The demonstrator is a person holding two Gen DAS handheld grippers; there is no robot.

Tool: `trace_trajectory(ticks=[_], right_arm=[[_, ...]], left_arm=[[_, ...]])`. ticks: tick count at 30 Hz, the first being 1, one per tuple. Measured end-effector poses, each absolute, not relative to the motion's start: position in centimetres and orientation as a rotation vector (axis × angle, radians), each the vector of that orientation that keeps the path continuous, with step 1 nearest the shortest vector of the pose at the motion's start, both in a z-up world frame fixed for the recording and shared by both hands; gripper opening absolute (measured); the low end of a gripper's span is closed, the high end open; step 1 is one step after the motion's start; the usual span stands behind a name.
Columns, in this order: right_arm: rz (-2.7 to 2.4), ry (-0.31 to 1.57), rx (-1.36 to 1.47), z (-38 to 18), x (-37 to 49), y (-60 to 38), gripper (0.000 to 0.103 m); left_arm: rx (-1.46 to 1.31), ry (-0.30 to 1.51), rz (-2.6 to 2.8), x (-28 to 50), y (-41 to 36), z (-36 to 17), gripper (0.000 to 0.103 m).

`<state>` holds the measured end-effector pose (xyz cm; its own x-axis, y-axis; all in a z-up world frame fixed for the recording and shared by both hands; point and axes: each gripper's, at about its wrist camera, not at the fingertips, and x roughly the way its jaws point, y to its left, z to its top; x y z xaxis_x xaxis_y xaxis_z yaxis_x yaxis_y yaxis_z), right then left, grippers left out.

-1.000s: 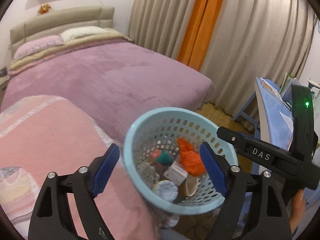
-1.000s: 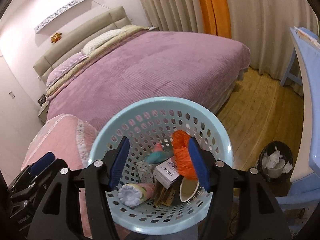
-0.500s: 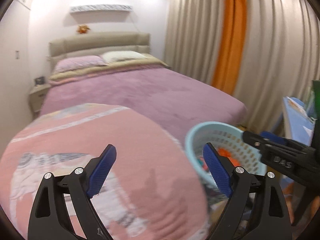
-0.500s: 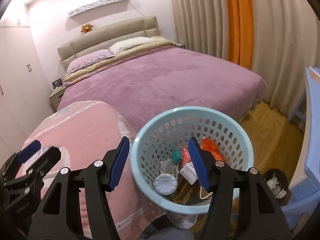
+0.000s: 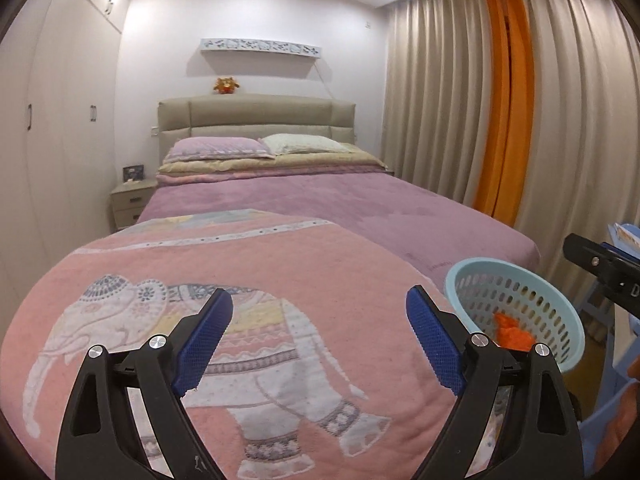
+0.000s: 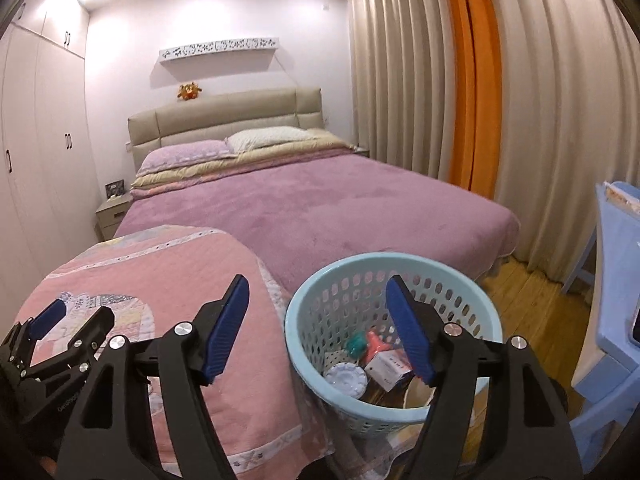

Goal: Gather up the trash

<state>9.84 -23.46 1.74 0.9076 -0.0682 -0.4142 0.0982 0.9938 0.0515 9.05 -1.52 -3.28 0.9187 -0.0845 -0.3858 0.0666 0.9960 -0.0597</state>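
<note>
The light blue basket [image 6: 394, 344] is seen low right of the pink elephant blanket [image 6: 152, 280]; light, stiff plastic is judged, best taken at its rim. Small loose trash [image 6: 376, 364] lies inside. The left claw [image 5: 318, 344] and right claw [image 6: 316, 328] are spread, empty.

The light blue basket [image 6: 394, 276] is smooth, slightly glossy plastic with many holes in its wall. The pink blanket [image 5: 248, 264] with the elephant print is soft matt cloth with stitched bands. The purple bedspread [image 6: 320, 208] looks like plush fabric with fine ribs. The headboard [image 5: 256, 118] seems padded, with a smooth leather-like cover. The floor [image 6: 516, 292] is wood with a light shine. The right gripper [image 6: 316, 328] has matt black plastic arms, shiny metal screws and blue textured pads [image 6: 226, 326]
</note>
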Motion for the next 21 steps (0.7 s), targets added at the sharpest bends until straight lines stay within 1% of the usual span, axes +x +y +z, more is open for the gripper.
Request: trace_trajectory(ticks=[4, 7, 21], right_arm=[[-0.111, 0.414, 0.063, 1.8, 9.9, -23.5, 0.068], [-0.117, 0.422, 0.077, 1.5, 10.1, -24.0, 0.068], [-0.169, 0.417, 0.059, 0.4, 10.2, -24.5, 0.068]], left_arm=[[-0.049, 0.404, -0.086, 8.9, -1.3, -3.9, 0.087], [-0.012, 0.396, -0.089, 8.6, -1.7, -4.1, 0.091], [-0.005, 0.405, -0.098, 8.6, -2.0, -4.4, 0.095]])
